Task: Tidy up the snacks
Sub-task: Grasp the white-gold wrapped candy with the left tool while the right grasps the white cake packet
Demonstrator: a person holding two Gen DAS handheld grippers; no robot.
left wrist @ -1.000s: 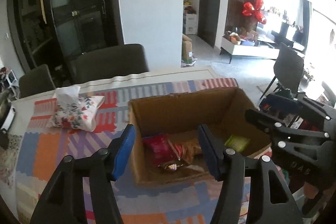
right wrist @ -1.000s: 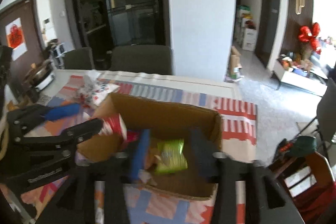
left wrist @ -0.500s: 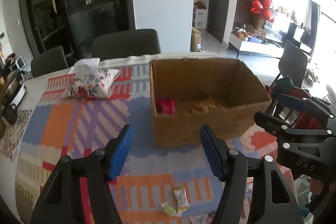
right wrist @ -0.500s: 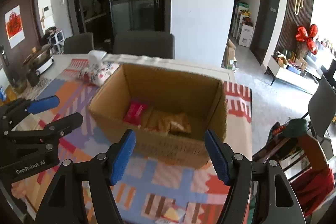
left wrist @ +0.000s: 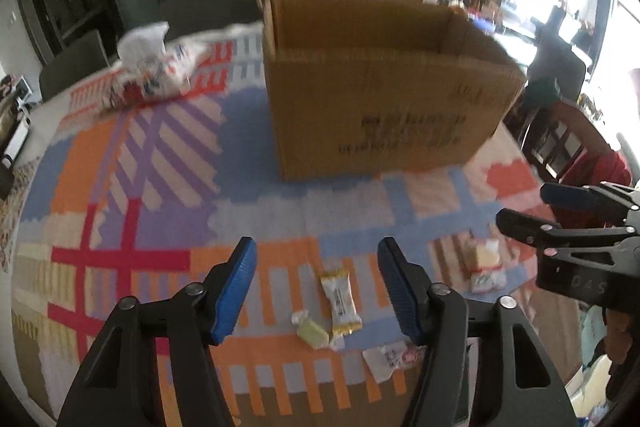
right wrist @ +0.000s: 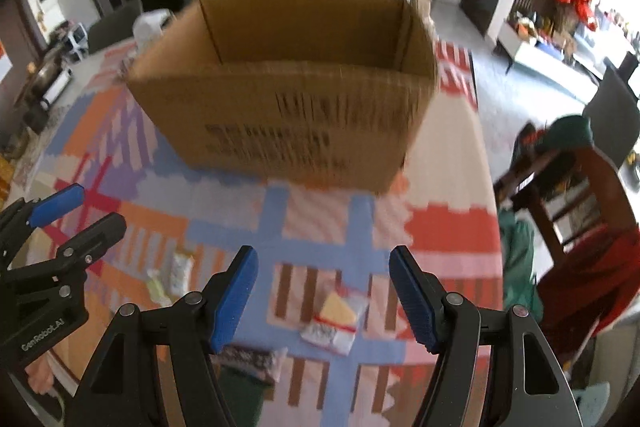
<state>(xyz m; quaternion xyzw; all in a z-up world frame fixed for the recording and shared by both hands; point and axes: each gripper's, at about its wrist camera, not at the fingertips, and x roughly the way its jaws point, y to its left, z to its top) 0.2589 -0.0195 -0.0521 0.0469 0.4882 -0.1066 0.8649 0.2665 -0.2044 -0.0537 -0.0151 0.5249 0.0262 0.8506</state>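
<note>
The left gripper (left wrist: pixel 316 287) points steeply down at the patchwork tablecloth (left wrist: pixel 132 187); its blue pads are apart with nothing pressed between them, and the jaws are closing. Just ahead of and between those pads lies a white-and-gold wrapped candy bar (left wrist: pixel 340 301), with a pale green wrapped sweet (left wrist: pixel 313 331) touching its near left side and a crumpled white wrapper (left wrist: pixel 390 357) under the right finger. These loose snacks sit on the near edge of the table, probably because they are what is left to gather, and the gripper appears lined up on the candy bar as its next pick. The right gripper (right wrist: pixel 323 291) is also empty, jaws spread wide and touching nothing; between and slightly beyond its pads rests a clear packet with a yellow wedge and red band (right wrist: pixel 335 323), while a dark patterned packet (right wrist: pixel 250 359) lies close under its left finger. Each tool shows in the other's view, off to the side, so they seem to work neighbouring spots. Farther out, well beyond both sets of fingertips, stands the open cardboard box (left wrist: pixel 380 95), the likely destination; its contents are hidden from this low angle. Beyond the box on the left lies a floral tissue pouch (left wrist: pixel 156 71).
</note>
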